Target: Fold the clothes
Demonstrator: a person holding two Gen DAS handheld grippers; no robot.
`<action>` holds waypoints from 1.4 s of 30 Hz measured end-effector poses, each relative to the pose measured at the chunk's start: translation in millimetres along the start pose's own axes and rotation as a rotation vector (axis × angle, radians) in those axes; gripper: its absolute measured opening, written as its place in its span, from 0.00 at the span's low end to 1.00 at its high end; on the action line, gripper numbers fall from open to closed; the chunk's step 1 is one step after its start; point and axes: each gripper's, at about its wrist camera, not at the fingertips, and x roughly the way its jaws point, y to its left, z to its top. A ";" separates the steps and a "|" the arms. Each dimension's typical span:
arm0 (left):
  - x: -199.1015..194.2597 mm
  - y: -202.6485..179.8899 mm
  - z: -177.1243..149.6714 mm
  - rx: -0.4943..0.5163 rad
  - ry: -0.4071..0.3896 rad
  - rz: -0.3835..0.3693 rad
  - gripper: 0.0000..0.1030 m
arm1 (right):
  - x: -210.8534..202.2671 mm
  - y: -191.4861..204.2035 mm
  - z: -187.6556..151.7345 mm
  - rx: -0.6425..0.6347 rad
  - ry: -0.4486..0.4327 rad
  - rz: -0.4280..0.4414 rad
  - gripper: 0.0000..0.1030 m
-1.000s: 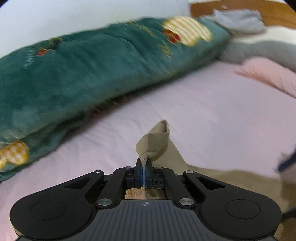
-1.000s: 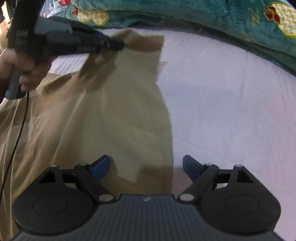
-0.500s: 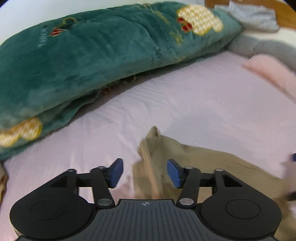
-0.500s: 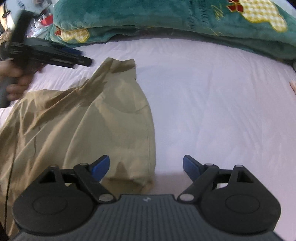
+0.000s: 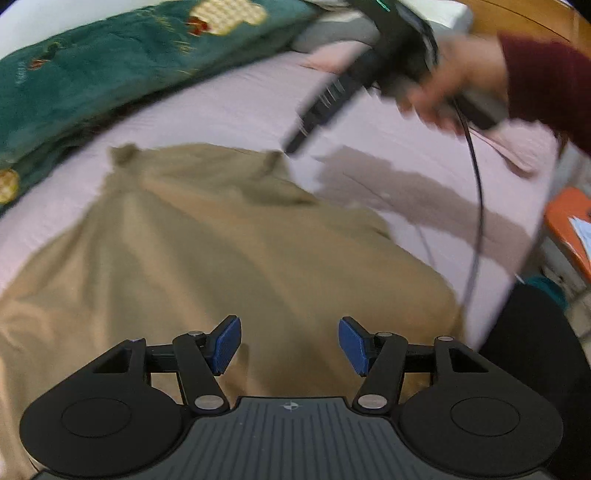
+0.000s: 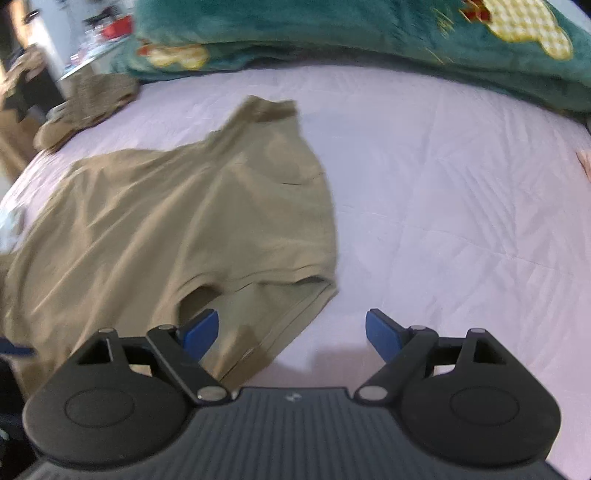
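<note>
The left tool [image 5: 290, 345] is opening, empty, above the tan shirt [image 5: 221, 258]; the right tool [image 6: 291, 332] gapes wide, empty, over the pink bed [image 6: 461, 221] beside a green blanket [image 6: 369, 33].

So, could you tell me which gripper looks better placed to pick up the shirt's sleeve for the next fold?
Probably the right gripper: its open jaws hover just above the tan shirt's sleeve hem. The left gripper, jaws opening, faces only plain cloth.
</note>
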 end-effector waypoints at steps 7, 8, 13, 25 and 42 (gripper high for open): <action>-26.7 -20.6 -19.4 -0.021 -0.019 -0.017 0.59 | -95.5 4.5 -38.0 -0.054 -0.056 -0.091 0.85; -34.7 -20.9 -21.8 -0.033 -0.028 -0.009 0.59 | -109.9 4.1 -44.1 -0.052 -0.069 -0.109 0.86; -67.8 -10.8 -39.3 -0.147 -0.046 0.029 0.59 | -169.6 0.8 -75.3 -0.040 -0.096 -0.231 0.90; -92.3 8.5 -85.6 -0.291 -0.080 0.211 0.59 | -234.5 -8.8 -110.3 0.056 -0.223 -0.423 0.99; -41.3 1.5 -107.6 -0.282 -0.038 0.057 0.59 | -160.0 -28.3 -112.3 0.133 -0.176 -0.205 1.00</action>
